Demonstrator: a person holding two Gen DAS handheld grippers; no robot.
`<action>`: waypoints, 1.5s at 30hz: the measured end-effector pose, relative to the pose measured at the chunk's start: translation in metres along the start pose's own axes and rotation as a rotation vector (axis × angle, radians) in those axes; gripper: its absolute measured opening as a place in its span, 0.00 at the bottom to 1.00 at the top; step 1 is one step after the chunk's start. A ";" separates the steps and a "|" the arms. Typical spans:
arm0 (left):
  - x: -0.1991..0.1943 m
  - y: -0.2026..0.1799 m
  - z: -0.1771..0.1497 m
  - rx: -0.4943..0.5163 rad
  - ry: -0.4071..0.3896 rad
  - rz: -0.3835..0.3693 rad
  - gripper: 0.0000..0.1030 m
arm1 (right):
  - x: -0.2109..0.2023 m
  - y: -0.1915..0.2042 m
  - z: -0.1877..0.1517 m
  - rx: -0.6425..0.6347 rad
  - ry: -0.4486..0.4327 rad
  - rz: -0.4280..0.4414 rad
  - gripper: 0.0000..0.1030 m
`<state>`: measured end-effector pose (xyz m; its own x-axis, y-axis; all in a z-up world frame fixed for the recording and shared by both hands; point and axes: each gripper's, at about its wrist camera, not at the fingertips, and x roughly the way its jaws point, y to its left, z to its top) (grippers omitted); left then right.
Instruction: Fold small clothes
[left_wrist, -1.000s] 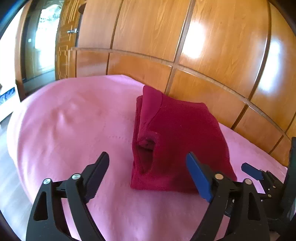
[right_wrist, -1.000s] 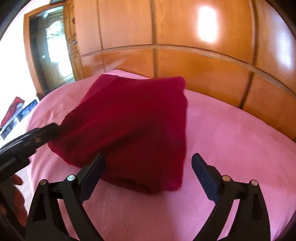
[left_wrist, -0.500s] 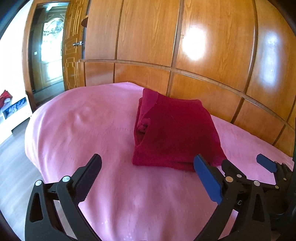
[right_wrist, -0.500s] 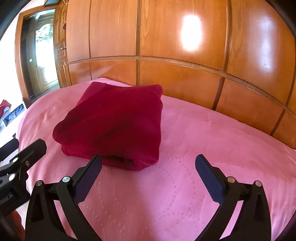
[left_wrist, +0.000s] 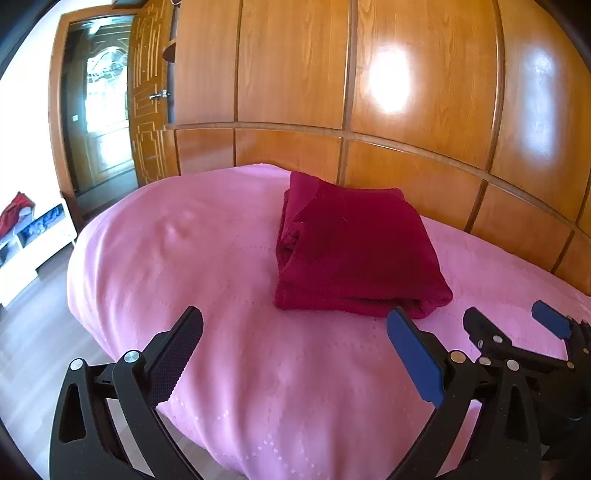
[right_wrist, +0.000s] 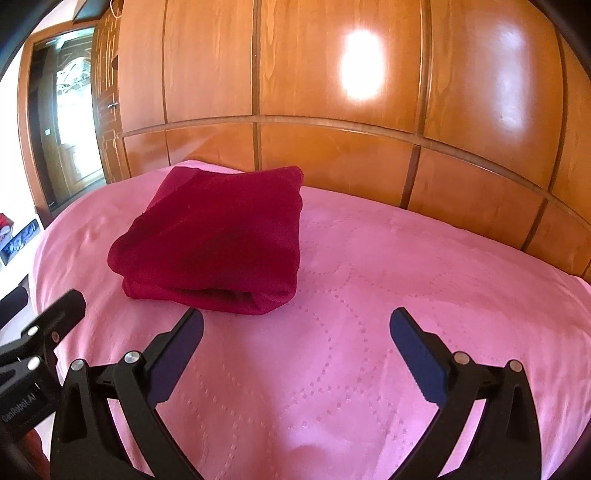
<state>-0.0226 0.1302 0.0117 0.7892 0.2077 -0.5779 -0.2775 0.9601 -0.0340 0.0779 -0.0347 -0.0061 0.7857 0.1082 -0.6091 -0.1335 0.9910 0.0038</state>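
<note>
A dark red garment (left_wrist: 351, 251) lies folded into a thick square on the pink bedspread (left_wrist: 184, 258), close to the wooden headboard. In the right wrist view the same garment (right_wrist: 218, 236) sits left of centre, its folded edge facing me. My left gripper (left_wrist: 293, 332) hangs open over the bedspread, short of the garment, nothing between its fingers. My right gripper (right_wrist: 295, 332) is open too, with bare pink cloth between its fingers and the garment just beyond its left finger. Each gripper shows at the edge of the other's view.
A glossy wooden headboard wall (left_wrist: 369, 110) rises right behind the bed. A dark doorway (left_wrist: 99, 122) stands at the far left. A white low shelf (left_wrist: 33, 236) with red items sits on the wooden floor beside the bed's left edge.
Both grippers have pulled back from the garment, which now looks smaller and farther off. A second ago its right side was still lifted and unsettled; it now lies flat and folded. The left jaws stand wider.
</note>
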 end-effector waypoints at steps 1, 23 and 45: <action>-0.001 0.000 0.000 -0.001 -0.001 0.003 0.96 | -0.002 0.000 0.000 0.003 -0.005 -0.003 0.98; -0.001 0.002 -0.002 -0.016 -0.001 0.036 0.96 | 0.000 0.005 -0.006 -0.009 0.014 0.012 0.98; -0.001 0.008 -0.002 -0.032 0.000 0.043 0.96 | -0.001 0.007 -0.006 0.002 0.015 -0.005 0.98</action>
<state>-0.0272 0.1372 0.0102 0.7761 0.2482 -0.5797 -0.3286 0.9438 -0.0358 0.0732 -0.0287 -0.0101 0.7770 0.1017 -0.6212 -0.1281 0.9918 0.0022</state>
